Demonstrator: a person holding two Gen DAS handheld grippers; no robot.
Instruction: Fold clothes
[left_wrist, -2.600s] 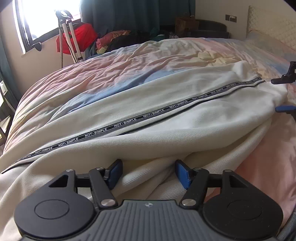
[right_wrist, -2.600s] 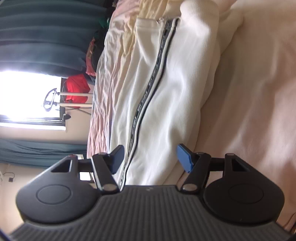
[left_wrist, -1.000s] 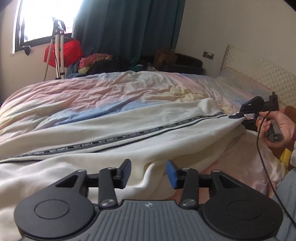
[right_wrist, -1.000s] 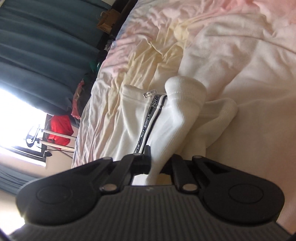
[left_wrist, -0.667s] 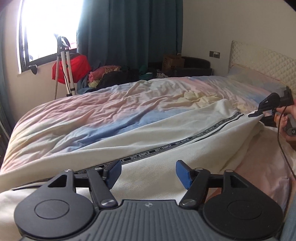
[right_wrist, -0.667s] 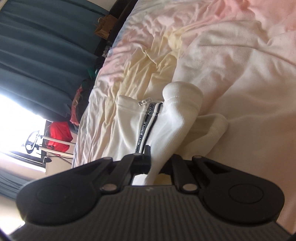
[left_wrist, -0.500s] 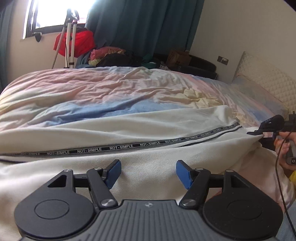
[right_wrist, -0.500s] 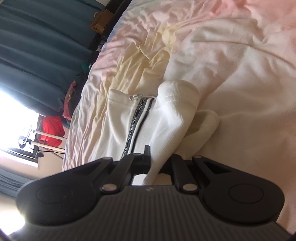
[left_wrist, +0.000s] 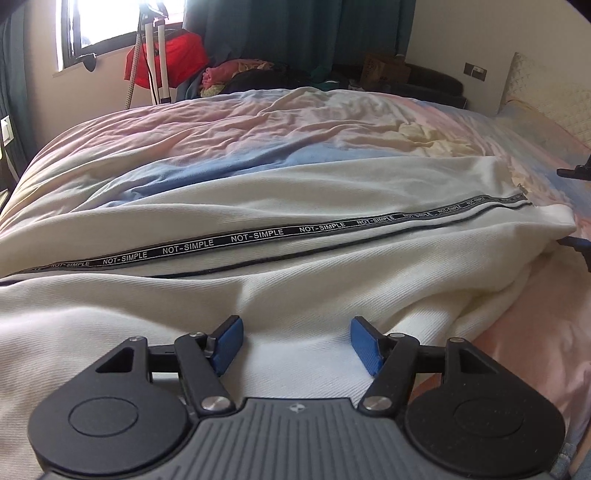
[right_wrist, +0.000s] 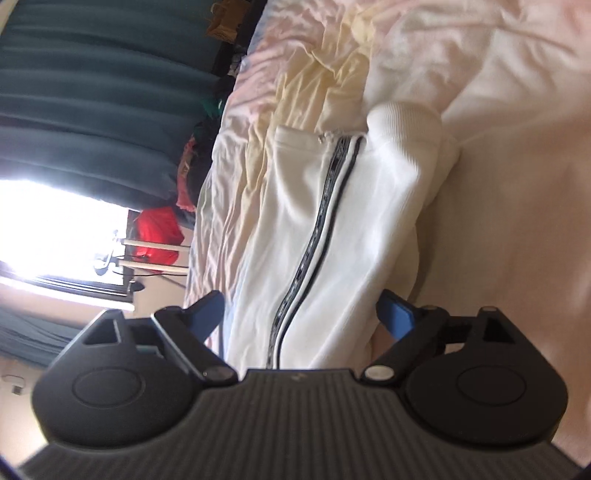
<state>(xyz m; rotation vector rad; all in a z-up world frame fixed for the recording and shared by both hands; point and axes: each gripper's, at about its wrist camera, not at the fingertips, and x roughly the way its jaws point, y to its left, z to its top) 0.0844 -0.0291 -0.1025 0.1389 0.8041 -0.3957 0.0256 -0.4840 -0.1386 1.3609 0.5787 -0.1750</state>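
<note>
Left tongs (left_wrist: 293, 343): spread wide, empty, blue pads over ribbed cream fabric. Right tongs (right_wrist: 301, 314): spread wide, released. White trousers (left_wrist: 332, 269), black lettered side stripe, lying lengthwise on the bed's (left_wrist: 258, 140) wrinkled pastel duvet.

White track trousers (right_wrist: 332, 229) with black side stripe, on pastel duvet (right_wrist: 498, 110), right gripper (right_wrist: 299, 314) jaws spread.

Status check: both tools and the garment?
Left tool open, over white garment. Right tool open, straddling it. Garment flat on bed. Nothing in the way.
</note>
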